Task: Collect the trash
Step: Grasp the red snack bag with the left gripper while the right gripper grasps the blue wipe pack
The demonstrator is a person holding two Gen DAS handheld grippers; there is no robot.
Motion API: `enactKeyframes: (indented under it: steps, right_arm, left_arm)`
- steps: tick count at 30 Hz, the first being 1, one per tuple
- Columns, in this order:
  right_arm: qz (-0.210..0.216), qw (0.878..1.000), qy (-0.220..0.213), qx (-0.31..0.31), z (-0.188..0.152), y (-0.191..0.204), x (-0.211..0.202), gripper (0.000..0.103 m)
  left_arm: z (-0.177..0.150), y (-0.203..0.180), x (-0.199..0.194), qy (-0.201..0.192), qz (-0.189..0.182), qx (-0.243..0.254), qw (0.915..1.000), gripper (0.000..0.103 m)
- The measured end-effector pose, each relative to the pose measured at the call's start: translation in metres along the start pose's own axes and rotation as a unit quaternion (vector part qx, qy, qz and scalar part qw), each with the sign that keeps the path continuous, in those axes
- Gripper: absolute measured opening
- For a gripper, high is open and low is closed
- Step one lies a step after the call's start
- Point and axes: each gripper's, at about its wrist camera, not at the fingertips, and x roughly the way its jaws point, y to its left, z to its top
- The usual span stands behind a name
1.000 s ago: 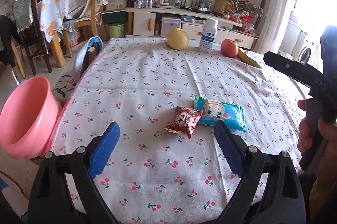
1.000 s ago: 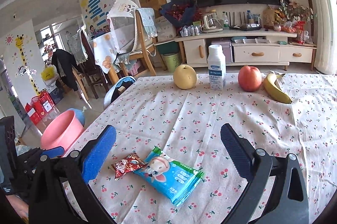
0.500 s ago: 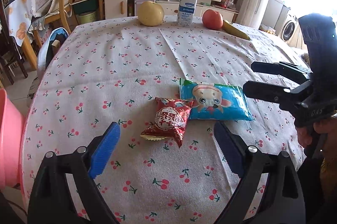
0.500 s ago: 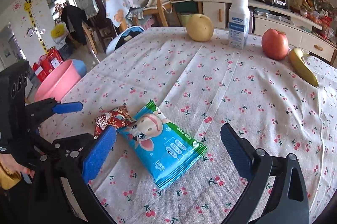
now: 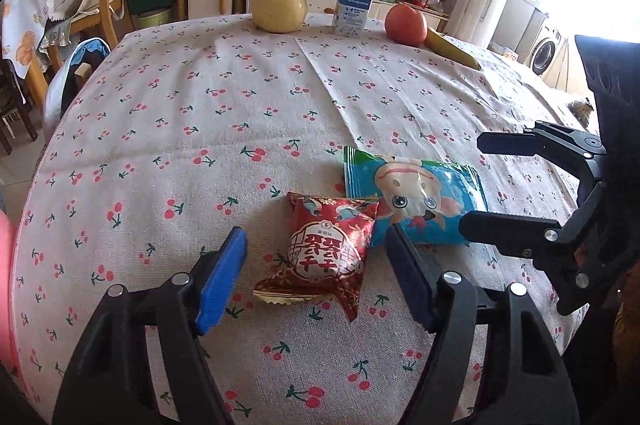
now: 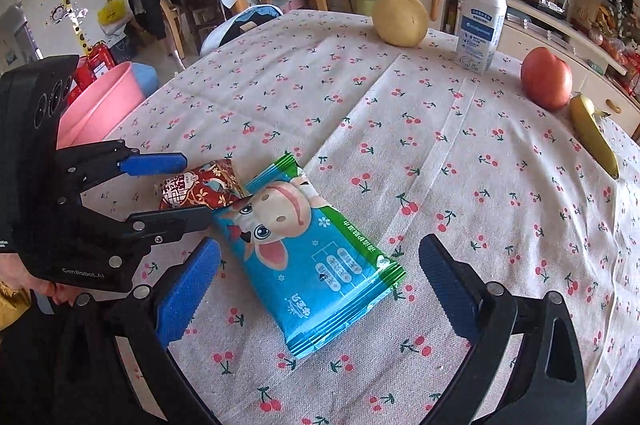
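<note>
We see a table (image 5: 248, 113) under a cherry-print cloth filling both views; off its left edge stands a pink basin (image 6: 100, 105), partly hidden behind our left gripper in the right wrist view; at the far edge sit a yellow pear (image 5: 279, 7), a white bottle (image 5: 355, 1), a red apple (image 5: 406, 24) and a banana (image 5: 452, 52) just beside the apple; near us lies the blue wipes pack (image 6: 312, 257), flat on the cloth, its corner touching the smaller red snack packet (image 5: 328, 249); our right gripper (image 6: 316, 281) has its jaws spread wide to either side of the blue pack, the pads clear of it; our left gripper (image 5: 316, 273) has just been narrowing, its jaws about half apart with the red packet between them, and the blue pads (image 5: 224, 277) are not pressing on it.
</note>
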Motion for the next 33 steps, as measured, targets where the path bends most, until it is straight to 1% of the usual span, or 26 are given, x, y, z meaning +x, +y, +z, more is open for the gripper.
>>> enactKeyframes:
  steps: [4,6,9,16,20,25,26,27,28,29,33]
  right_arm:
    - [0.000,1.000,0.015,-0.012,0.001,0.005,0.010,0.098]
    - [-0.001,1.000,0.020,-0.018,0.002,0.007,0.015,0.098]
    - [-0.006,0.999,0.027,-0.023,0.002,0.009,0.021,0.098]
    - [-0.025,0.999,0.036,-0.031,0.003,0.010,0.033,0.098]
    - [-0.022,0.999,0.033,-0.025,0.005,0.009,0.034,0.098]
    - [-0.030,0.999,0.031,-0.026,0.006,0.010,0.035,0.096]
    - [-0.033,0.999,0.028,-0.027,0.006,0.011,0.034,0.094]
    - [-0.037,0.999,0.023,-0.029,0.007,0.012,0.033,0.083]
    - [-0.039,0.999,0.020,-0.031,0.008,0.013,0.032,0.078]
    - [-0.043,0.998,0.017,-0.030,0.009,0.013,0.032,0.067]
    - [-0.045,0.999,0.011,-0.023,0.007,0.011,0.030,0.061]
  left_arm:
    - [0.000,0.003,0.002,-0.003,-0.005,-0.009,0.9999,0.060]
    - [0.000,0.005,0.002,-0.005,-0.005,-0.015,0.9999,0.053]
    - [0.000,0.008,0.001,-0.007,-0.003,-0.020,0.9998,0.048]
    - [-0.001,0.011,0.000,-0.011,-0.004,-0.033,0.9994,0.047]
    - [-0.002,0.015,-0.004,-0.016,-0.004,-0.045,0.9989,0.046]
    - [-0.001,0.019,-0.010,-0.025,-0.005,-0.052,0.9984,0.046]
    - [-0.001,0.020,-0.011,-0.026,-0.005,-0.054,0.9982,0.046]
    - [-0.001,0.021,-0.012,-0.027,-0.005,-0.055,0.9981,0.046]
    - [-0.001,0.021,-0.012,-0.028,-0.005,-0.056,0.9980,0.046]
    - [-0.002,0.022,-0.013,-0.029,-0.004,-0.057,0.9979,0.046]
    - [-0.004,0.025,-0.016,-0.031,-0.003,-0.061,0.9976,0.046]
